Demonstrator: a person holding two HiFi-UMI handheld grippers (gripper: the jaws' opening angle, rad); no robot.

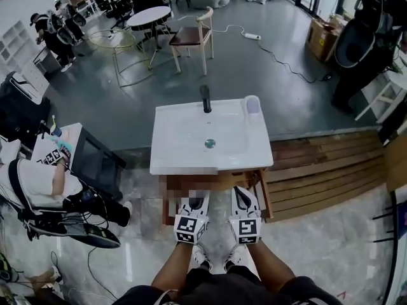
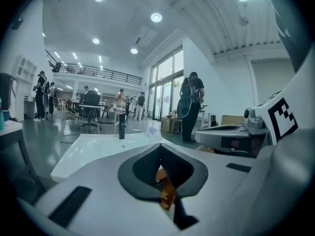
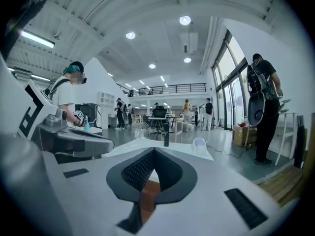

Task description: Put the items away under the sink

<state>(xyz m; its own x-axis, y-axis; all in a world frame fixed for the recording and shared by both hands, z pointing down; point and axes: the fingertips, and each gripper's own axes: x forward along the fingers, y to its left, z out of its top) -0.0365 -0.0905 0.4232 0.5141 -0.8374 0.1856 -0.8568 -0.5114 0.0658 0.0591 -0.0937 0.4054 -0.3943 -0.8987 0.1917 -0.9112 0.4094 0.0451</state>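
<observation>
A white sink [image 1: 181, 142] with a black faucet [image 1: 205, 98] tops a wooden cabinet [image 1: 259, 184]. A pale cup [image 1: 252, 105] stands on the sink's back right corner. My left gripper [image 1: 194, 202] and right gripper [image 1: 243, 199] hang side by side in front of the cabinet, pointing at it. In the left gripper view the jaws [image 2: 160, 147] are shut with nothing between them, and the sink [image 2: 93, 151] and faucet [image 2: 121, 130] lie beyond. In the right gripper view the jaws [image 3: 153, 152] are shut and empty, facing the faucet [image 3: 166, 134] and cup [image 3: 199, 143].
A seated person [image 1: 38, 183] and a black box [image 1: 95, 161] are close on the left. A wooden platform [image 1: 324, 170] adjoins the cabinet on the right. A chair [image 1: 191, 40] and a round table [image 1: 149, 16] stand beyond the sink. A person with a backpack [image 3: 263, 102] stands on the right.
</observation>
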